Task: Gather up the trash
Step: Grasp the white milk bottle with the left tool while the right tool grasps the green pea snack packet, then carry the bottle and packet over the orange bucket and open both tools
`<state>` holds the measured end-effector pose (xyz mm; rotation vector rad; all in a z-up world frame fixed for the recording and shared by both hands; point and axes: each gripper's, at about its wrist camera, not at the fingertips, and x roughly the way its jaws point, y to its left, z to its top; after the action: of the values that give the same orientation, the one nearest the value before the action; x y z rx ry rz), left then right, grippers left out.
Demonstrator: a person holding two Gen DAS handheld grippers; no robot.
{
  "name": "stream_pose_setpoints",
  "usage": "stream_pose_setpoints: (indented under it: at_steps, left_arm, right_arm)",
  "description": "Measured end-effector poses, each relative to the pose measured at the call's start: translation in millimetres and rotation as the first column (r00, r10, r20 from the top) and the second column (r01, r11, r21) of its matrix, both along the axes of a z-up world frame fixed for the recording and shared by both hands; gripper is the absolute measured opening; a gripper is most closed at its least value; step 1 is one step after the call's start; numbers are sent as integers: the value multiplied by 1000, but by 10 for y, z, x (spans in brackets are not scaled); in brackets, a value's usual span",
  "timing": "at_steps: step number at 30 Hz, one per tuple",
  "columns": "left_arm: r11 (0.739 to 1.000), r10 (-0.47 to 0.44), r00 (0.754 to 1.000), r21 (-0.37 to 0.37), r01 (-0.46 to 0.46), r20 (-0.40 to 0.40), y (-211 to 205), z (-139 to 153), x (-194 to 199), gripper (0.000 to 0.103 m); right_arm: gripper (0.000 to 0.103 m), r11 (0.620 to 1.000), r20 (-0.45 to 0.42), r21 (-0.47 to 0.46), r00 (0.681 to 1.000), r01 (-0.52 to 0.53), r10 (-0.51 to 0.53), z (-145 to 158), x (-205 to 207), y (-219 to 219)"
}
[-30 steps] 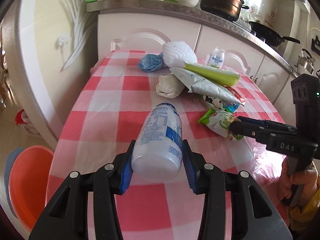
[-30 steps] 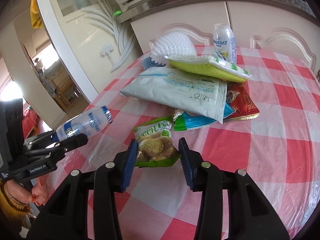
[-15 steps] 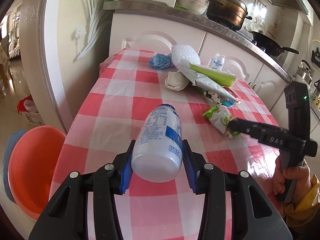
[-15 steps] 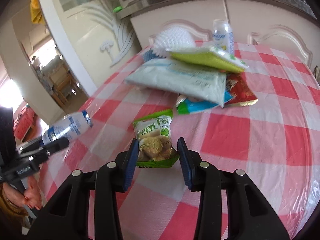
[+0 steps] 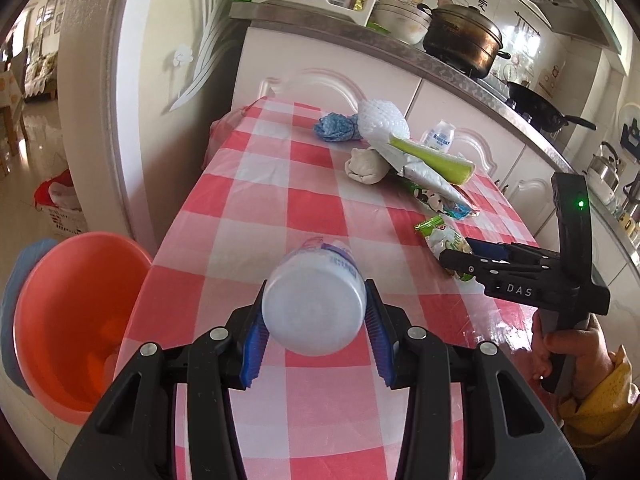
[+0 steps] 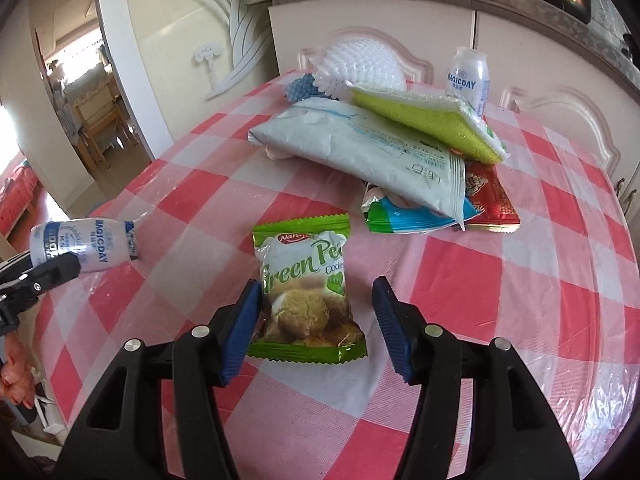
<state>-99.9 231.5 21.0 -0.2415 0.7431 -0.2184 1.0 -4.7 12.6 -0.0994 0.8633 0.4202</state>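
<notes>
2 grippers, left gripper (image 5: 314, 342) clamping bottle (image 5: 314, 308), right gripper (image 6: 316, 324) opening around snack packet (image 6: 308, 292)

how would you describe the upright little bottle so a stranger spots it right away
On the red-checked table, look to the far end by the white cabinets. The upright bottle stands behind the green sponge. It alone stands up; its twin is held sideways.

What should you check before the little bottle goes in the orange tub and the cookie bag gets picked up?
1. Left gripper shut on the white bottle: ok.
2. Orange tub open and beside the table: ok.
3. Bottle over the tub: not ok, it is above the tablecloth.
4. Right gripper around the green cookie bag: ok.
5. Bag gripped: not ok, jaws are opening, right pad clear.
6. Bottle capped: cannot tell.
</notes>
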Motion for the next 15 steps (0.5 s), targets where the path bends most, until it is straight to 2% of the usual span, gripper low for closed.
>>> stream_pose_setpoints:
  at_steps: [3,8,15]
  left_arm:
    - [1000,7,1000,-22,-7,2,62,-21,-30,45]
    - [999,8,1000,-45,-8,12,129,-53,-50,45]
    - [997,16,999,-76,-13,36,196,-29,-95,45]
  right_arm:
    - [46,999,13,-38,1000,1,0,3,-16,47]
    - [40,998,32,-55,999,6,-4,5,-49,77]
    - [39,1000,39,-1,999,16,-15,115,-127,79]
